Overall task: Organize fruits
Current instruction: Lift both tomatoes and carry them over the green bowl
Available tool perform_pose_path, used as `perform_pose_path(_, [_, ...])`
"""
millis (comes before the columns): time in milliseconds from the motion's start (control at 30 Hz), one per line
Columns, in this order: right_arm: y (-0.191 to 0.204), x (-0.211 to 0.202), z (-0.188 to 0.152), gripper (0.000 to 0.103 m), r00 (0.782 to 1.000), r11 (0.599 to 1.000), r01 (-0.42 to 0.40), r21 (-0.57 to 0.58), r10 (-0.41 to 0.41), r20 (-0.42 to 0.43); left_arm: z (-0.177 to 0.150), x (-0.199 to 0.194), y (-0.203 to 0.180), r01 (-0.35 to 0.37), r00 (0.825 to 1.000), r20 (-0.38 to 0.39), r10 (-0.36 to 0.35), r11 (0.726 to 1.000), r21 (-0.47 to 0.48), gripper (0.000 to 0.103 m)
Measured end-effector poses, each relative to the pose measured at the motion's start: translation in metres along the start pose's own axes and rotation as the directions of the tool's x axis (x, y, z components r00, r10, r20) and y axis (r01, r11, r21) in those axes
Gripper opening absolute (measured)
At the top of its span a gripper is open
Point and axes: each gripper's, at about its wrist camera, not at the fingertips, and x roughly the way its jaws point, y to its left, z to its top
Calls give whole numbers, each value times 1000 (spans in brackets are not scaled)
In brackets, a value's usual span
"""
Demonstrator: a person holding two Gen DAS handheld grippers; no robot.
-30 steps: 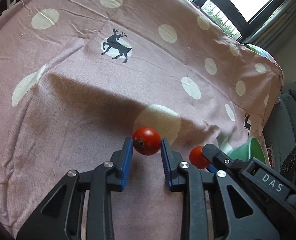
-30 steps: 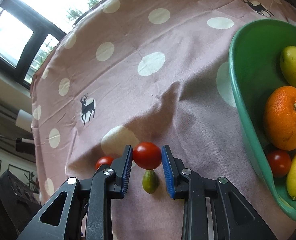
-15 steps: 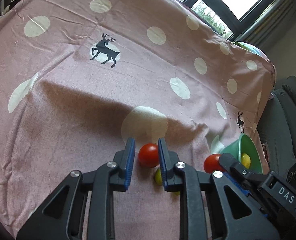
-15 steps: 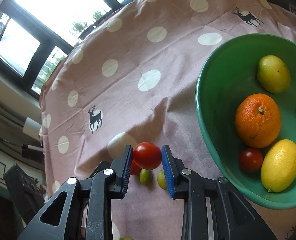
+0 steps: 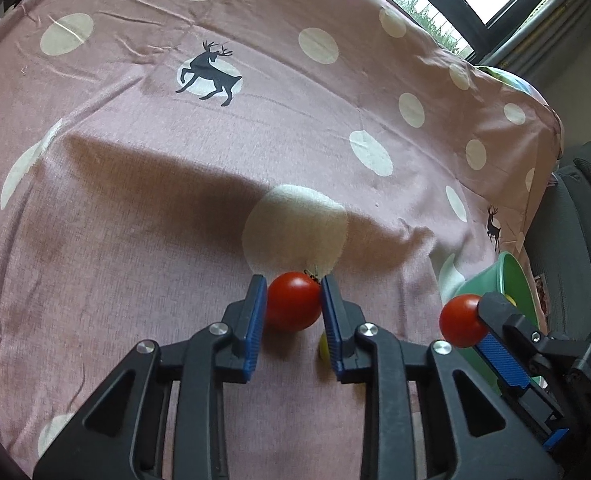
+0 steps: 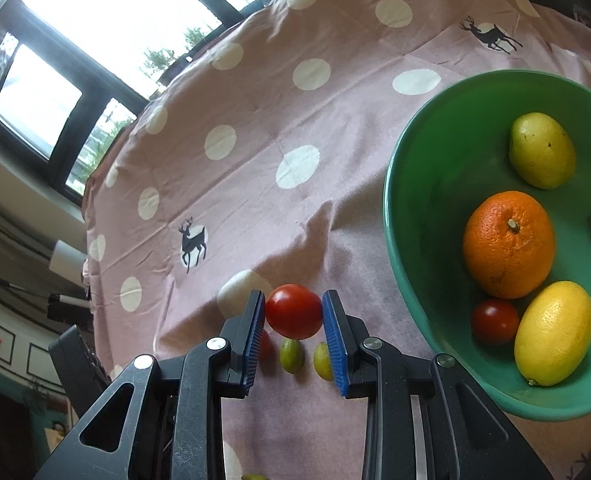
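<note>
A glossy red cherry tomato (image 5: 293, 306) sits low on the pink dotted cloth, stem end turned up and away. A second red tomato (image 6: 294, 311) of like size hangs clear above the cloth, beside the green bowl (image 6: 427, 184). Under it lie two small yellow-green oval fruits (image 6: 292, 355) (side by side, apart). The bowl holds a round orange (image 6: 509, 244), a yellow lemon (image 6: 553, 332), a greenish-yellow lemon (image 6: 541, 150) and two little tomatoes (image 6: 494, 321)
</note>
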Motion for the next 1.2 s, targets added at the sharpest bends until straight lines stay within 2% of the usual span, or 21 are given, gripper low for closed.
perform_pose_path(267, [0,-4,-2,31,1000,1000,14,2,-14,10,-8,6,-9,-8,999,-31,9,999,33,34])
perform_pose_path(600, [-1,-8,-1,31,1000,1000,14,8,-14,20,-9,1,-10,-4,1000,-26,5,999,35,32])
perform_pose_path(767, [-2,-21,-1,31,999,1000,1,3,-1,50,-9,-24,-24,40,999,33,-42,997,62,32])
perform_pose_path(967, [-10,-47,0,31,993,1000,-15,20,13,113,-20,-58,-51,114,987,98,-128,984,136,32])
perform_pose_path(1200, [-28,-82,-1,31,981,998,4,60,-16,194,-38,-76,-84,209,967,101,-236,952,226,32])
